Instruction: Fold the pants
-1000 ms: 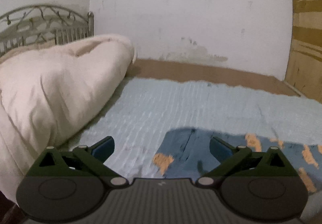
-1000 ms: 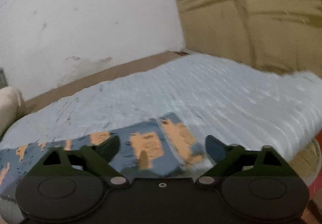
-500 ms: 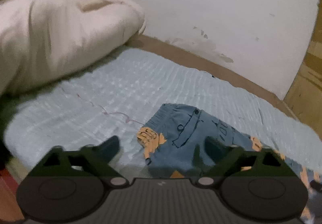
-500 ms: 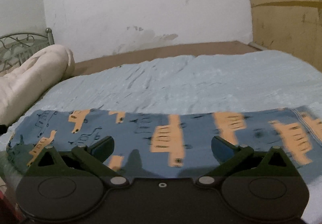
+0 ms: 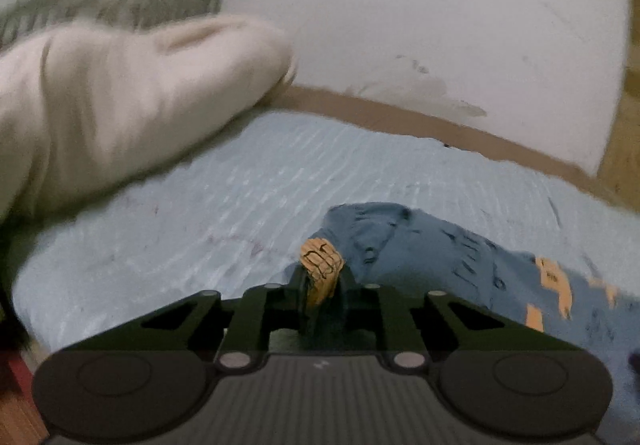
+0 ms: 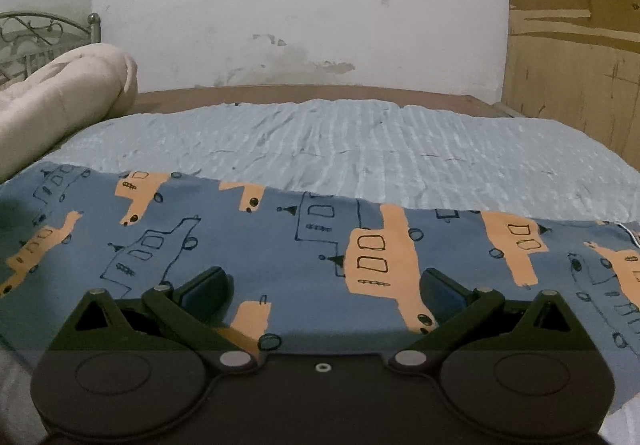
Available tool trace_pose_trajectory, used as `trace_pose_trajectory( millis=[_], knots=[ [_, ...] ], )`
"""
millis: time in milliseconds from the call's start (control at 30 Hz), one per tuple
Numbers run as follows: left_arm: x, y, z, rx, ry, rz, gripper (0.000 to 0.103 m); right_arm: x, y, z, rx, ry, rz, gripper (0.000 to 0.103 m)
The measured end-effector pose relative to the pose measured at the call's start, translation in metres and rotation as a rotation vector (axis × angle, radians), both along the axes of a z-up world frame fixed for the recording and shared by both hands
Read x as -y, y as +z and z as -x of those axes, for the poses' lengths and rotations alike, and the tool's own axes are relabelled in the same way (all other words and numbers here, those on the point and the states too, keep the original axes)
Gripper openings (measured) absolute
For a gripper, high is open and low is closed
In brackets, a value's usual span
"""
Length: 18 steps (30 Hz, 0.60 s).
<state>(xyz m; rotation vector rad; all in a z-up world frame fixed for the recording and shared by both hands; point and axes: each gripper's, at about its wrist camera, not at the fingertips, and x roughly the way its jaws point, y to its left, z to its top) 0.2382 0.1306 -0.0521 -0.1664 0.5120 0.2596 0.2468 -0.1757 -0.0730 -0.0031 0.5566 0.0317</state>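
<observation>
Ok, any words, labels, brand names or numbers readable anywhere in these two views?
None readable.
Pants: only drawn orange and outline vehicle shapes, no letters.
Left tool, shut on the pants' edge: no markings.
Right tool, open: no markings.
Wall: stains only.

No readable text, label, brand or number shows in either view. The pants (image 6: pixel 280 245) carry only drawn shapes in orange and dark outline (pictures, not letters), and the wall (image 6: pixel 300 5) bears stains, no writing.

Home bedroom: bed (image 6: pixel 360 141), duvet (image 6: pixel 60 101), iron headboard (image 6: pixel 36 33).
</observation>
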Motion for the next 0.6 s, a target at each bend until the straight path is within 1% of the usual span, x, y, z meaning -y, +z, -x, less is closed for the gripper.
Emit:
trace_pose_trajectory(
  millis=[133, 167, 233, 367, 400, 433, 500, 533, 567, 600],
  knots=[
    [0.023, 0.001, 0.003, 0.032, -0.067, -0.103, 0.016, 0.000, -0.002, -0.003, -0.008, 0.002, 0.001, 0.102],
    [0.026, 0.000, 0.003, 0.036, -0.078, -0.116, 0.016, -0.001, -0.002, -0.004, -0.009, 0.002, 0.005, 0.102],
    [0.022, -0.001, 0.000, 0.036, -0.074, -0.104, 0.016, -0.002, -0.002, -0.004, -0.009, 0.002, 0.012, 0.102],
    [-0.007, -0.001, -0.013, 0.015, -0.028, -0.036, 0.016, -0.001, -0.003, -0.004, -0.007, 0.004, 0.009, 0.102],
    [-0.016, -0.002, -0.015, 0.005, -0.031, -0.007, 0.016, -0.001, -0.003, -0.004, -0.007, 0.004, 0.008, 0.102],
    [-0.025, -0.005, -0.019, -0.015, -0.051, 0.041, 0.016, -0.001, -0.003, -0.004, -0.006, 0.005, 0.006, 0.102],
    [-0.043, -0.010, -0.025, -0.039, -0.069, 0.147, 0.022, -0.001, -0.004, -0.004, -0.004, 0.006, 0.004, 0.102],
    [-0.050, -0.012, -0.025, -0.039, -0.062, 0.198, 0.029, 0.000, -0.004, -0.004, -0.002, 0.006, 0.004, 0.102],
    [-0.058, -0.015, -0.025, -0.040, -0.056, 0.244, 0.038, 0.000, -0.004, -0.004, -0.001, 0.007, 0.003, 0.102],
    [-0.064, -0.016, -0.025, -0.045, -0.057, 0.280, 0.041, 0.000, -0.004, -0.004, 0.000, 0.007, 0.002, 0.102]
  ],
)
